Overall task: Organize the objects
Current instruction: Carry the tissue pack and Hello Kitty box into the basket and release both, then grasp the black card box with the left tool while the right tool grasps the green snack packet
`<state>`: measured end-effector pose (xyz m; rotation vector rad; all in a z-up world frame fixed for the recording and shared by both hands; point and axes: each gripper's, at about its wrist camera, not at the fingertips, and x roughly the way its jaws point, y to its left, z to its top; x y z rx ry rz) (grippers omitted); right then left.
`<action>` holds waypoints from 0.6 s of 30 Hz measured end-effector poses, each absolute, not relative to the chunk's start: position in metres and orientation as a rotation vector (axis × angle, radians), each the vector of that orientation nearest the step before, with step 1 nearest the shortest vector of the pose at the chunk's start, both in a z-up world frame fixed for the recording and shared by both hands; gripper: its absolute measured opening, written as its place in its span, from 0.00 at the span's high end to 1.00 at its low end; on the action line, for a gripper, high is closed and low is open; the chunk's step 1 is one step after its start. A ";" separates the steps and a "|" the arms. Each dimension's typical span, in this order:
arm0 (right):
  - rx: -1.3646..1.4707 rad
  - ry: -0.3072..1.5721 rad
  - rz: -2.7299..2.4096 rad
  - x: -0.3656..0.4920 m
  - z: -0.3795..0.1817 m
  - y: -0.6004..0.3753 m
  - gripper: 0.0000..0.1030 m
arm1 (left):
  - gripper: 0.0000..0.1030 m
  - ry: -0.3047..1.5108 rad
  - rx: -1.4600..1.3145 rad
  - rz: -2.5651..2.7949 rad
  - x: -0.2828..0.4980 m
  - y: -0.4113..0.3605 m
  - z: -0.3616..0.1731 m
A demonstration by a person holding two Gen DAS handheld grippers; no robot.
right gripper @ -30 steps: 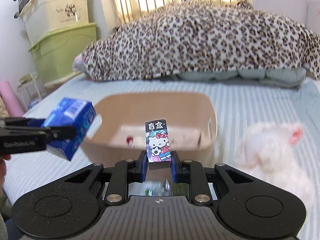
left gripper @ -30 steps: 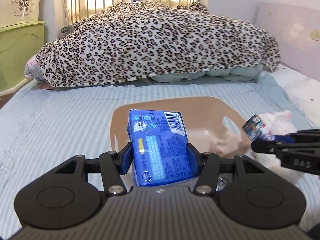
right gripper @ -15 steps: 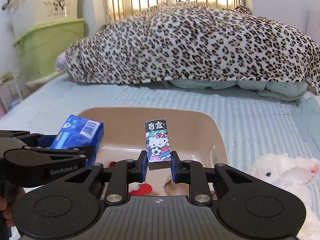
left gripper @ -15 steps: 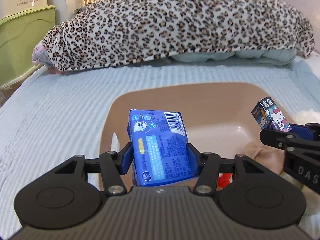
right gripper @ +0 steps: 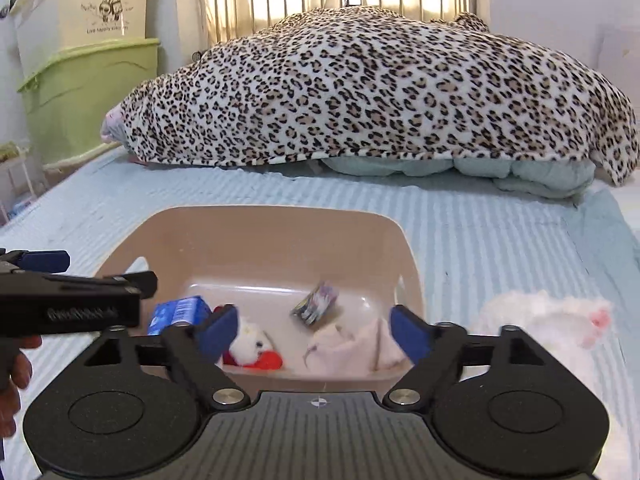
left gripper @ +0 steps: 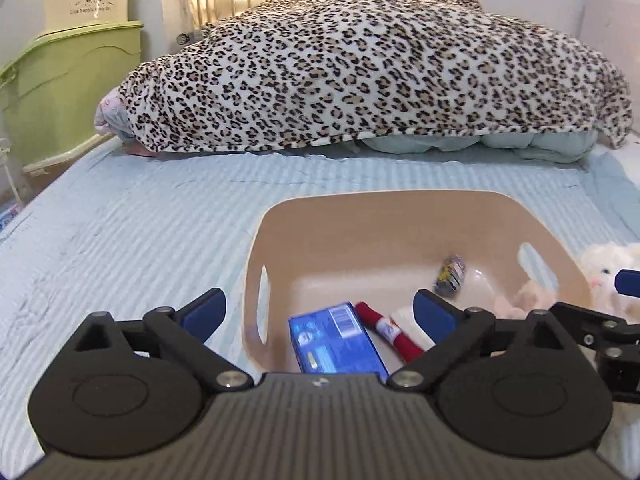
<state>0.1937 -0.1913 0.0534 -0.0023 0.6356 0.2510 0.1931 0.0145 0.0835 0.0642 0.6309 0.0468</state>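
A beige plastic bin (left gripper: 400, 216) (right gripper: 280, 236) sits on the striped bed. In it lie a blue packet (left gripper: 334, 340) (right gripper: 178, 312), a small Hello Kitty box (left gripper: 451, 276) (right gripper: 316, 307), a red and white item (left gripper: 386, 330) (right gripper: 252, 350) and a pink cloth (right gripper: 356, 348). My left gripper (left gripper: 318, 312) is open and empty above the bin's near left side. My right gripper (right gripper: 312, 330) is open and empty above the bin's near edge. The left gripper also shows at the left of the right wrist view (right gripper: 72, 296).
A white plush toy (right gripper: 548, 320) (left gripper: 604, 272) lies on the bed right of the bin. A leopard-print blanket (left gripper: 360, 80) is heaped at the far end. Green and cream storage boxes (right gripper: 80, 60) stand at the left beside the bed.
Both grippers have opened. The blue packet has dropped from the left gripper into the bin, and the Hello Kitty box has dropped from the right gripper into the bin.
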 end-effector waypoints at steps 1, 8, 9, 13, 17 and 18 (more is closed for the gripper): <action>0.006 0.635 0.249 0.188 0.054 -0.197 0.09 | 0.03 0.627 0.065 0.041 0.188 0.016 0.085; 0.007 0.652 0.236 0.152 0.049 -0.227 0.01 | 0.03 0.613 0.068 0.020 0.149 0.021 0.079; 0.007 0.661 0.235 0.149 0.045 -0.229 0.00 | 0.03 0.620 0.070 0.015 0.145 0.022 0.076; -0.012 0.710 0.233 0.141 0.026 -0.234 0.00 | 0.03 0.657 0.067 0.004 0.134 0.029 0.060; -0.053 0.757 0.237 0.136 0.005 -0.228 0.00 | 0.03 0.715 0.060 -0.011 0.129 0.034 0.039; -0.064 0.769 0.237 0.136 0.001 -0.226 0.00 | 0.03 0.726 0.058 -0.014 0.128 0.036 0.034</action>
